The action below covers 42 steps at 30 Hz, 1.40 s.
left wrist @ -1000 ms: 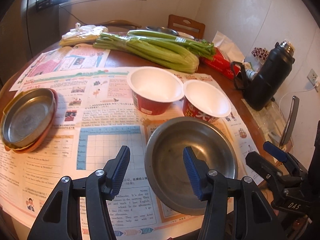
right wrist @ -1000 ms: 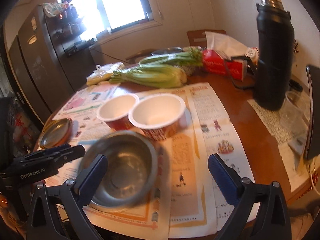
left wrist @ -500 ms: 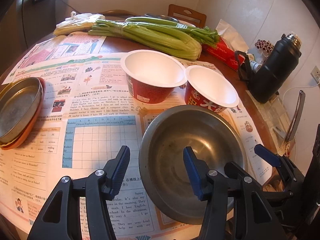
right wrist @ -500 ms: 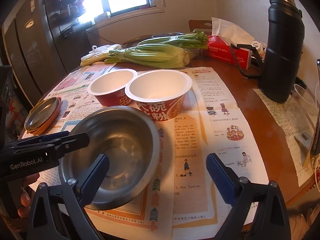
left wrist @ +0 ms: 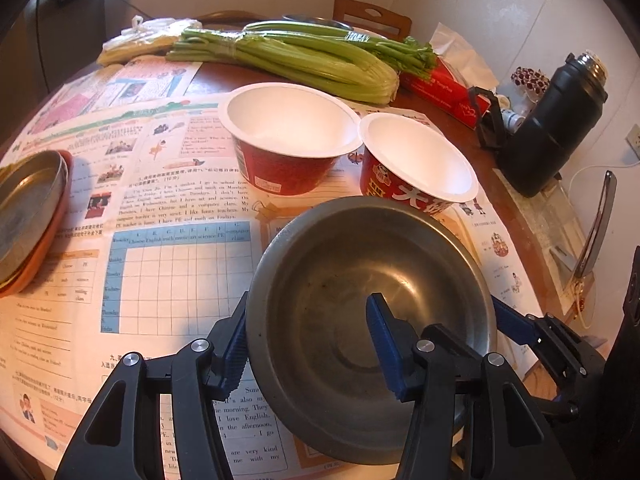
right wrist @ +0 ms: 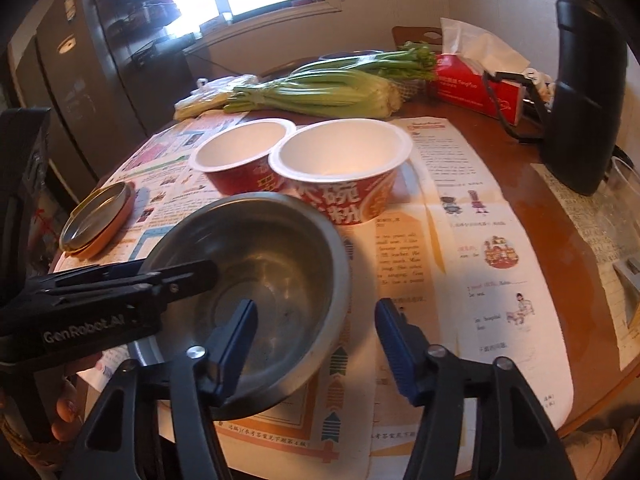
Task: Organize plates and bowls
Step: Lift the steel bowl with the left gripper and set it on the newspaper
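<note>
Both spread tongs, left tongs (left wrist: 306, 344) and right tongs (right wrist: 314, 336), straddle the round steel bowl's (left wrist: 360, 280) rim, apparently unpinched; squeeze firmly before lifting.

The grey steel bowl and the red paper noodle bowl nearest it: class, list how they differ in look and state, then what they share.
1. The grey steel bowl is bare metal; the red paper noodle bowl is red outside with white characters, and white inside.
2. The steel bowl's rim sits between the fingers of both the left gripper and the right gripper; no gripper touches the noodle bowl.
3. The steel bowl's rim looks thin; the noodle bowl's is a broad white lip.
Shared: both are round, upright and empty.
</note>
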Each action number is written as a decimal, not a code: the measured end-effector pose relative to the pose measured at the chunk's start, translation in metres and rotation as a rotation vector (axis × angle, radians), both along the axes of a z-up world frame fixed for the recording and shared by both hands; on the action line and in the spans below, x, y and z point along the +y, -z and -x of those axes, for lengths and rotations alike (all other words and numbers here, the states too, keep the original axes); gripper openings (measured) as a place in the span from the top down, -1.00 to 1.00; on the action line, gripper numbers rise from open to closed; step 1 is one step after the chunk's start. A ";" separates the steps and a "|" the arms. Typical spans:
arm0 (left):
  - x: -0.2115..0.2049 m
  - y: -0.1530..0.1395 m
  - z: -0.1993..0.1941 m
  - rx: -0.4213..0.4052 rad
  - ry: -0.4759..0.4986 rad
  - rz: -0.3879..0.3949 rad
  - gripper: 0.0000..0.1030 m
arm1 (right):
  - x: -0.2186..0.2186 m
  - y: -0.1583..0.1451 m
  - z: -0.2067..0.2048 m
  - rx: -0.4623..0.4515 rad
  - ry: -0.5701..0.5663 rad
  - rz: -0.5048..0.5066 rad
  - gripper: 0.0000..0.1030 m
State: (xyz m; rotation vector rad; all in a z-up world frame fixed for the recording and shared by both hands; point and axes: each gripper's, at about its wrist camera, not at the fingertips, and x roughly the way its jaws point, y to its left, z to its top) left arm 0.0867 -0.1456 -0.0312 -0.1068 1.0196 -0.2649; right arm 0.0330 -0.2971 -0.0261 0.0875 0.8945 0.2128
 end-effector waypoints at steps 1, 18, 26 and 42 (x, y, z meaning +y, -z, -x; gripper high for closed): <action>0.000 0.001 -0.001 0.003 -0.001 0.008 -0.09 | 0.001 0.001 0.000 0.000 -0.005 0.002 -0.13; 0.023 -0.011 0.012 -0.022 0.002 0.074 0.04 | 0.031 -0.018 0.010 -0.045 -0.063 0.035 -0.07; 0.059 -0.028 0.026 -0.080 -0.033 0.093 0.04 | 0.060 -0.036 0.013 -0.083 -0.113 0.044 -0.07; 0.102 -0.007 0.031 -0.058 -0.068 0.071 0.03 | 0.111 -0.021 0.012 -0.054 -0.177 0.048 -0.07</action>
